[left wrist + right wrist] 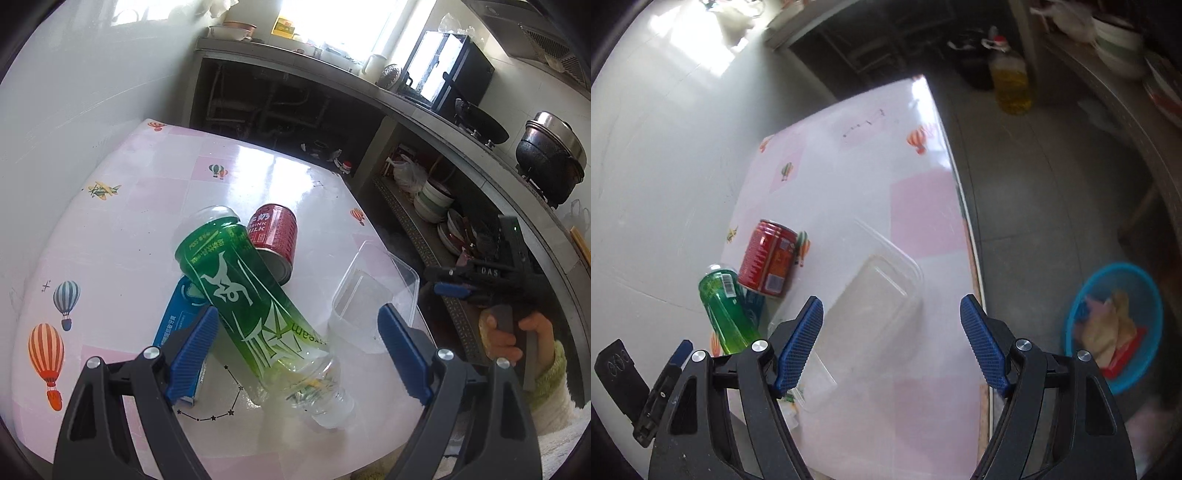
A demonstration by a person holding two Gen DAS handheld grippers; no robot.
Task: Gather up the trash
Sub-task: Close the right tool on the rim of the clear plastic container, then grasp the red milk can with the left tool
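The left gripper (295, 350) is nearer, its jaws spread wide and empty astride the green bottle (255, 299), whose long axis slants across the gap, neck toward the table's near edge. The right gripper (892, 343), also wide and empty, hangs over the clear container (871, 302) near the table's right edge; the red can (275, 238) lies beyond.

Green bottle (255, 306) lay tilted across blue box (181, 325); red can (275, 236) lay on its side behind; clear plastic container (373, 295) lay beside them.
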